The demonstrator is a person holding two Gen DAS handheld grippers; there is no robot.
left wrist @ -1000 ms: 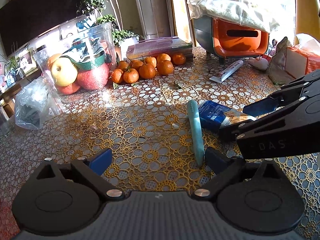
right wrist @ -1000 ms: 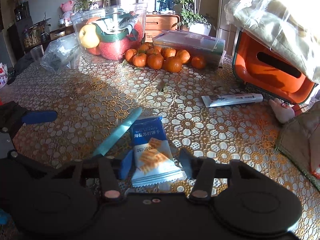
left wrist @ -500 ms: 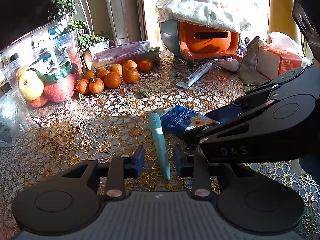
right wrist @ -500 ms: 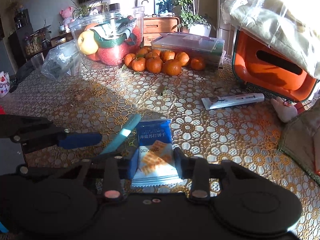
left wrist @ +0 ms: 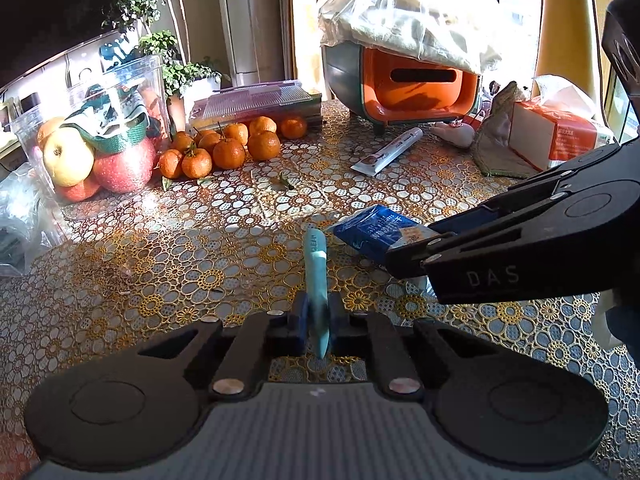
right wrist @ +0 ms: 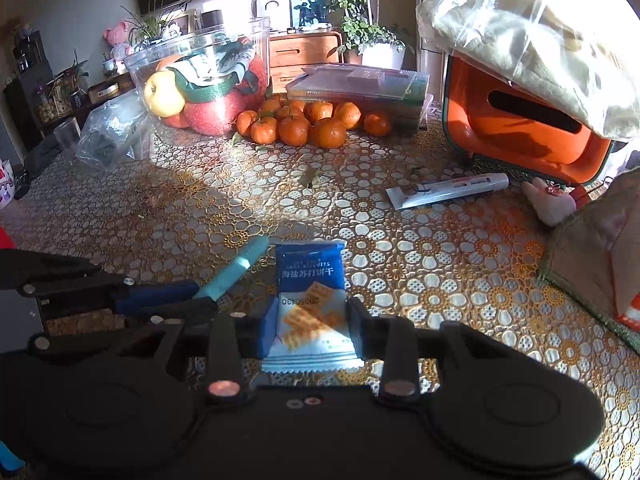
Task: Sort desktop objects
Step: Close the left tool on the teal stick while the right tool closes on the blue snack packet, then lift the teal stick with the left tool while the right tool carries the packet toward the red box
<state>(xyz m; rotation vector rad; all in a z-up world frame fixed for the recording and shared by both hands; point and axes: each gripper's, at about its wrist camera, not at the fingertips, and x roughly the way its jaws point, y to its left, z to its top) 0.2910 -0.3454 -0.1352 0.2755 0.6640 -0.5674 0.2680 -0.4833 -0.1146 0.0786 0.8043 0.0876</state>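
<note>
We held two tongs over a desk [left wrist: 168, 264] covered in a gold flower-pattern lace cloth. The left tongs [left wrist: 317, 320] were closing, and their blue pads already pressed on the near end of a teal pen [left wrist: 315, 280]. The pen ran away from us along the cloth, its far end just beside a blue cracker packet [left wrist: 376, 232]. In the right wrist view the same pen [right wrist: 236, 270] slanted up toward the packet's left corner, with the left tongs [right wrist: 188, 298] coming in from the left edge.

The right tongs [right wrist: 312, 326] pinched the cracker packet [right wrist: 310, 300] across its lower half, one pad on each side edge; the packet's crimped bottom seam stuck out toward the camera. The packet lay flat on the cloth, print facing up. From the left wrist view the right tongs [left wrist: 404, 258] reached in from the right and covered the packet's near end.

Farther back lay a white tube [left wrist: 386, 151], well apart from both tongs. A heap of oranges [left wrist: 228, 146] sat near a clear tub [left wrist: 92, 136] holding apples and a green-edged cloth. Behind the oranges rested a flat clear case [left wrist: 256, 100]. An orange box [left wrist: 416, 84] with a slot stood at the back right under a bag in plastic film. A tissue box [left wrist: 556, 136] stood at the far right edge.
</note>
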